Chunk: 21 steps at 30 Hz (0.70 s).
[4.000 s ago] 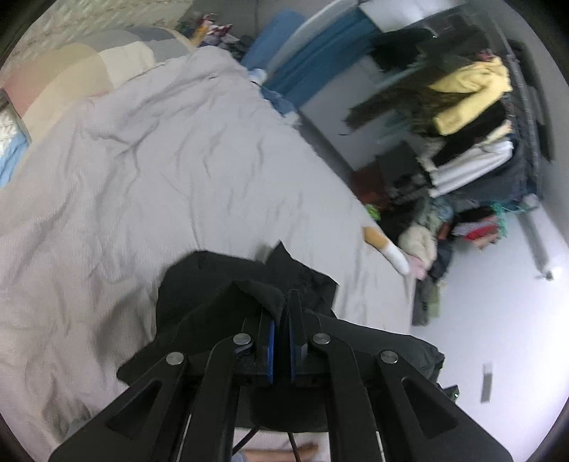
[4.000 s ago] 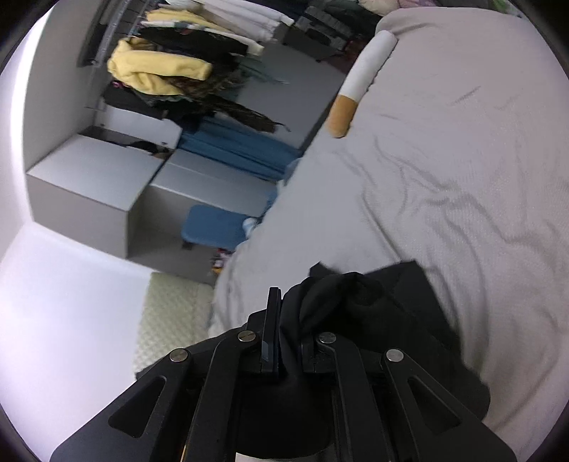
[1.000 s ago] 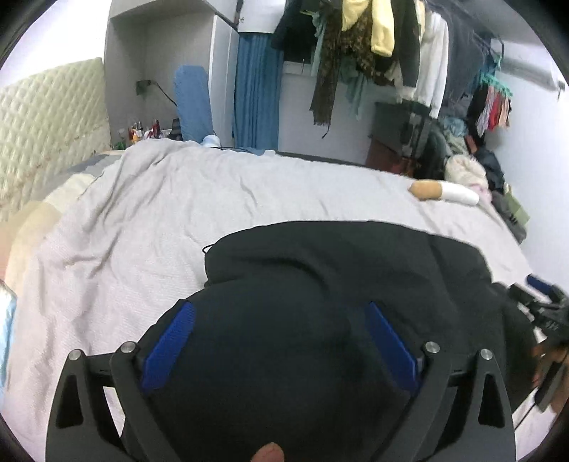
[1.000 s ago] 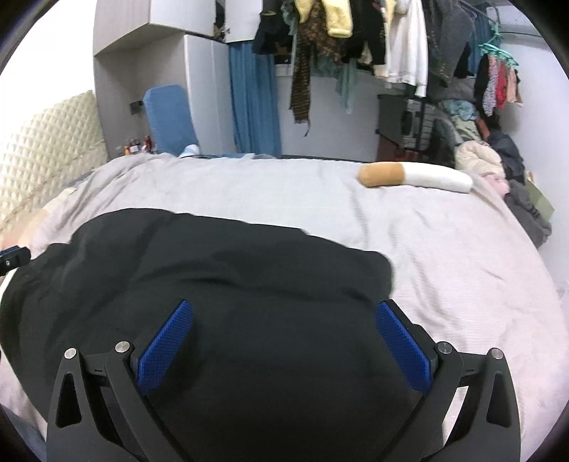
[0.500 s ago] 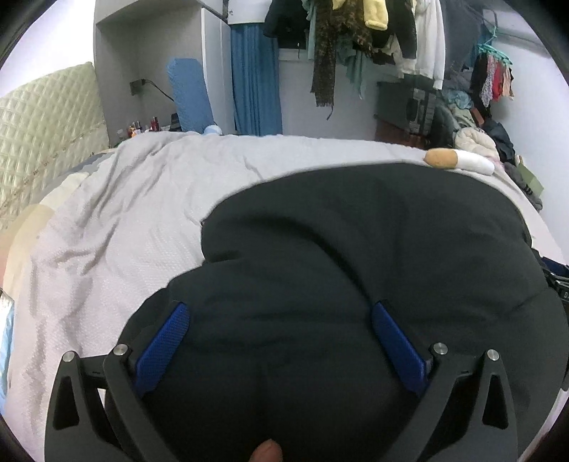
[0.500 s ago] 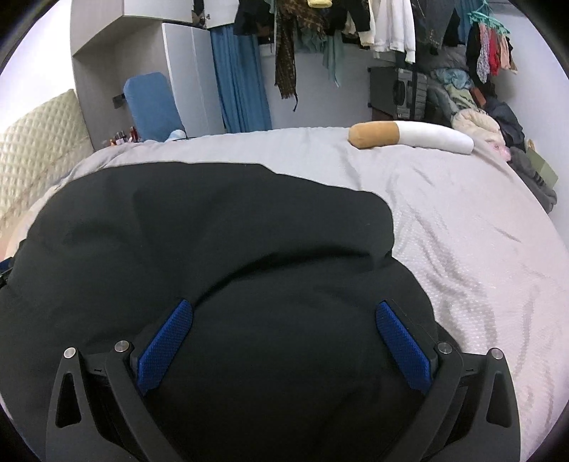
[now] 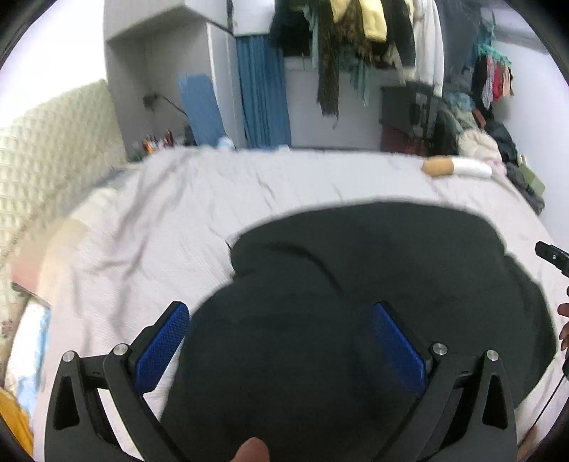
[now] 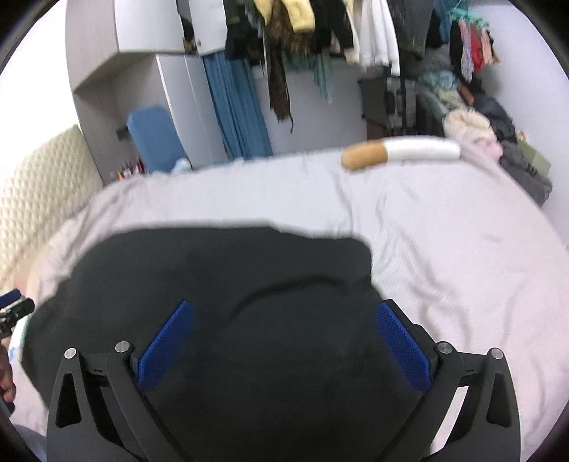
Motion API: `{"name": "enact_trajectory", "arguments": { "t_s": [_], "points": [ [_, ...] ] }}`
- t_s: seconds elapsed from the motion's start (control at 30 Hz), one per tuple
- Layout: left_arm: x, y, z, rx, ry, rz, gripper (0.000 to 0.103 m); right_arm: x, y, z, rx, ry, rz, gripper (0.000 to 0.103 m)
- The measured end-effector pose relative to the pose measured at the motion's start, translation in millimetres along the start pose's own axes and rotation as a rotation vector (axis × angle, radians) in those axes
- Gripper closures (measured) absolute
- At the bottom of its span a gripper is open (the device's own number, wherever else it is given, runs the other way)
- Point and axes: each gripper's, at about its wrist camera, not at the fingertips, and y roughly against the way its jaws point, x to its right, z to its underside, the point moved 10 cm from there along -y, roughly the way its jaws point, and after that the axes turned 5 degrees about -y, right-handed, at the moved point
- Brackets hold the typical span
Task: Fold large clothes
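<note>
Black garment [image 7: 373, 284] lies spread in soft, matte folds across the lower middle of both frames on the wrinkled grey bedsheet [image 7: 177, 213], with a cigarette-shaped bolster [image 8: 400, 152] at upper right and a crowded clothes rack [image 8: 320, 21] along the top. Left gripper [image 7: 281, 341] and right gripper [image 8: 284, 341] each hang over the cloth, blue ribbed pads [image 8: 163, 348] spread wide and gripping nothing.

Both my views are smeared with motion blur. My black garment [image 7: 373, 284] runs off the bottom edge behind my spread fingers [image 8: 163, 346] (its near hem hidden). My other hand [image 7: 563, 328] is cut off at the right edge.
</note>
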Motion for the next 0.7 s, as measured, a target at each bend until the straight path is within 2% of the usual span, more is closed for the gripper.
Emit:
{"name": "enact_trajectory", "arguments": {
  "t_s": [0.2,0.37,0.5,0.7],
  "points": [
    [-2,89,-37,0.072,0.061,0.031,0.000,-25,92,-54,0.119,0.011,-0.053,0.000],
    [3,168,-52,0.144,0.074,0.046,0.000,-57,172,-84,0.226,0.056,-0.120,0.000],
    [11,226,-53,0.214,0.055,0.042,0.000,-82,231,-90,0.334,0.114,-0.143,0.000],
    [25,288,-41,0.283,0.019,0.043,0.000,-104,273,-70,0.388,0.108,-0.197,0.000]
  ]
}}
